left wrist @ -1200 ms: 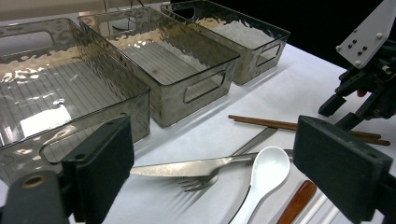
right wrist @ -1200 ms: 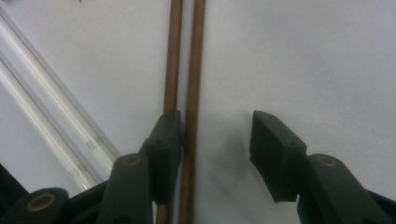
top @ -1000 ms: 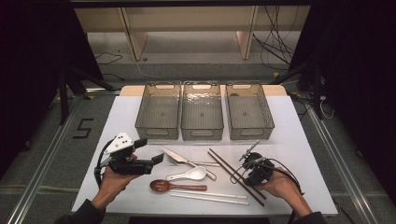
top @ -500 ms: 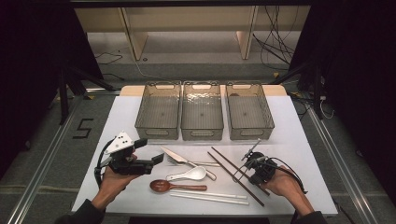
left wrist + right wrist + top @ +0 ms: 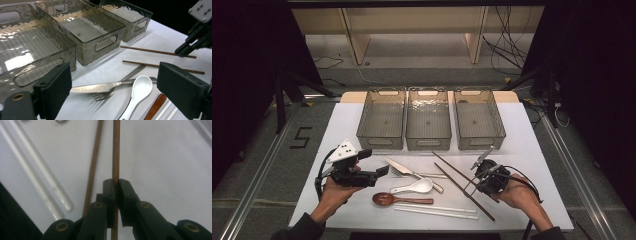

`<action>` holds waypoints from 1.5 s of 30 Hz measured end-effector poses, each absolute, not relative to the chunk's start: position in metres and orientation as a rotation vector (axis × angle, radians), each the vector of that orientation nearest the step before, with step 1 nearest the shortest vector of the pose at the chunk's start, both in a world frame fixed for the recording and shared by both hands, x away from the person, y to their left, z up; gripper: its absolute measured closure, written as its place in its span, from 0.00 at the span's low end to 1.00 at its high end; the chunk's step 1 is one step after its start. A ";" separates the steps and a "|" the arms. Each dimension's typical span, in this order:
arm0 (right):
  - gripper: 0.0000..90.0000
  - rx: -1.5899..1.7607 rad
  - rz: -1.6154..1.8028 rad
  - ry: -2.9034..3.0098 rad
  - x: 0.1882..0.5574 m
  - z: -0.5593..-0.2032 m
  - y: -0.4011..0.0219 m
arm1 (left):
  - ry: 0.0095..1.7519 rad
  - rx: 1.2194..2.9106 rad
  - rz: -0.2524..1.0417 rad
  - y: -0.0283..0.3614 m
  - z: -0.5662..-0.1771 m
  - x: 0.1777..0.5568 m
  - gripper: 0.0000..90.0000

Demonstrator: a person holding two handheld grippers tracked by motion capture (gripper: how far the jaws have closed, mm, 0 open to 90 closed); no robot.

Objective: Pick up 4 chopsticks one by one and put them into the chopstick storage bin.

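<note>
The right tool (image 5: 115, 185) is clamped on 1 brown wooden chopstick (image 5: 115, 150), its pads pressed flat against the stick's 2 sides; in the high view the right tool (image 5: 475, 181) sits at the front right of the white bench (image 5: 532, 150), with the held chopstick (image 5: 451, 165) and its twin (image 5: 464, 191) lying slantwise just in front of the right-hand bin (image 5: 479, 119). The left tool (image 5: 120, 85) stands with its jaws wide apart and nothing between them, hovering near the knife (image 5: 100, 87), the fork (image 5: 117, 86) and the white ceramic spoon (image 5: 140, 88). To do this step well, I judge the stick should be lifted slowly and kept level, since a thin round stick held far from its middle tends to pivot or slip in the pads; the grip looks centred on the pads, which helps. The second chopstick lies just beside it, so the lift should go straight up to avoid dragging that one along, and the pair of white chopsticks (image 5: 37, 170) should be left undisturbed. Against the frame 1 second ago, the right tool's jaws have just been closing, from partly apart down onto the stick, and the right hand has shifted only slightly; the left hand and the other cutlery lie as they did.
</note>
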State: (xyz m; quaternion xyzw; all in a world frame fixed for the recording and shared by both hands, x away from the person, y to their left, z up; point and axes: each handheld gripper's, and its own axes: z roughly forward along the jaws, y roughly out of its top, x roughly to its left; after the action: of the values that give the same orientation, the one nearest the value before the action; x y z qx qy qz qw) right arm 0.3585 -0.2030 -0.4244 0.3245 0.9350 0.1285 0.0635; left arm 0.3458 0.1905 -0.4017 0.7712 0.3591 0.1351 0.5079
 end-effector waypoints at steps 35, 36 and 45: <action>0.94 0.416 0.402 2.936 0.336 -0.397 -0.136 | 0.427 2.456 0.197 0.110 -0.400 0.356 0.37; 0.95 0.417 0.408 2.939 0.335 -0.397 -0.135 | 0.413 2.466 0.209 0.110 -0.401 0.356 0.39; 0.94 0.322 0.384 2.956 0.331 -0.397 -0.129 | 0.359 2.559 0.217 0.103 -0.409 0.353 0.51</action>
State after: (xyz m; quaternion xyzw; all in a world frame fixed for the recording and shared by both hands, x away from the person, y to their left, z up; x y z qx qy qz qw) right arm 0.3305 -0.1292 -0.3968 0.1070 0.9834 0.1276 0.0717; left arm 0.3525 0.1026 -0.4090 0.9499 0.1333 0.0806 0.2710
